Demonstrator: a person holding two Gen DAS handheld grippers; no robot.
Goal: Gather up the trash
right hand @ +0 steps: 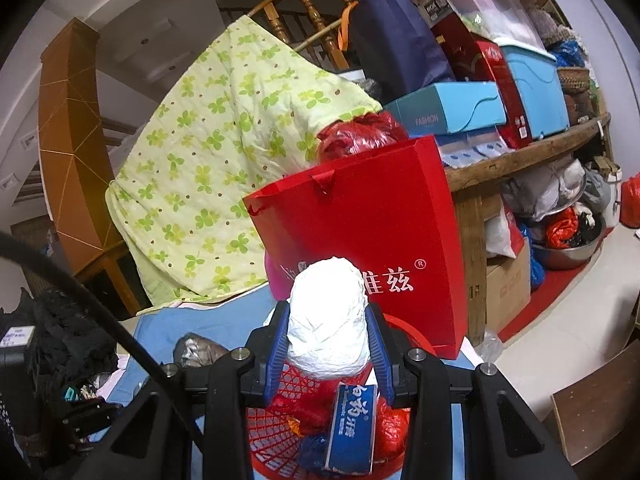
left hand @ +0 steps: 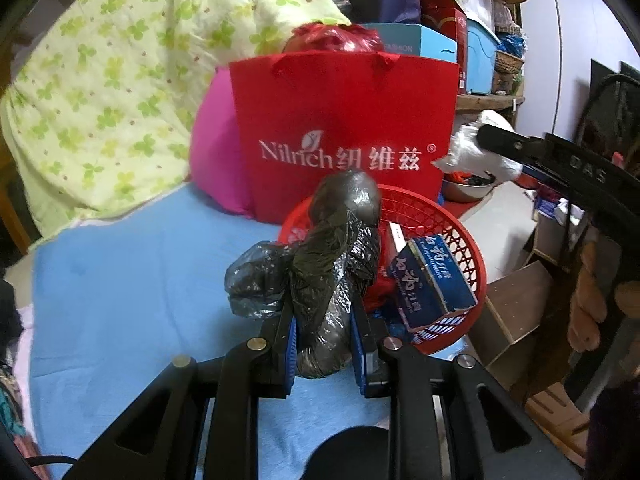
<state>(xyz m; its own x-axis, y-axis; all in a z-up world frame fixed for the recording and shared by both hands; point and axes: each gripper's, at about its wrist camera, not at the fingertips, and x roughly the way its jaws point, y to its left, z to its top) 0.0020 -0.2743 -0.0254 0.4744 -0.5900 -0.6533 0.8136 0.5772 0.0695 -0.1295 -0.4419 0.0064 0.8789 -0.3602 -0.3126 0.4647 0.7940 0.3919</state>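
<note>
My left gripper [left hand: 324, 320] is shut on a crumpled black plastic bag [left hand: 340, 248], held just left of and above a red mesh basket [left hand: 464, 240] on the blue sheet. The basket holds a blue toothpaste box [left hand: 432, 280] and red wrappers. My right gripper [right hand: 328, 320] is shut on a white crumpled wad [right hand: 328, 320] right over the same basket [right hand: 280, 436], with the blue box [right hand: 352, 428] below it. In the left wrist view the right gripper [left hand: 492, 136] and its white wad [left hand: 468, 152] hang at the right, above the basket. The black bag [right hand: 196, 350] shows at the lower left of the right wrist view.
A red paper shopping bag [left hand: 344, 136] stands directly behind the basket, with a pink cushion [left hand: 216, 152] and a green-patterned quilt [left hand: 112, 80] to its left. The blue sheet [left hand: 140, 280] spreads left. Wooden shelving [right hand: 520, 156] piled with boxes and a cardboard box [left hand: 516, 304] stand right.
</note>
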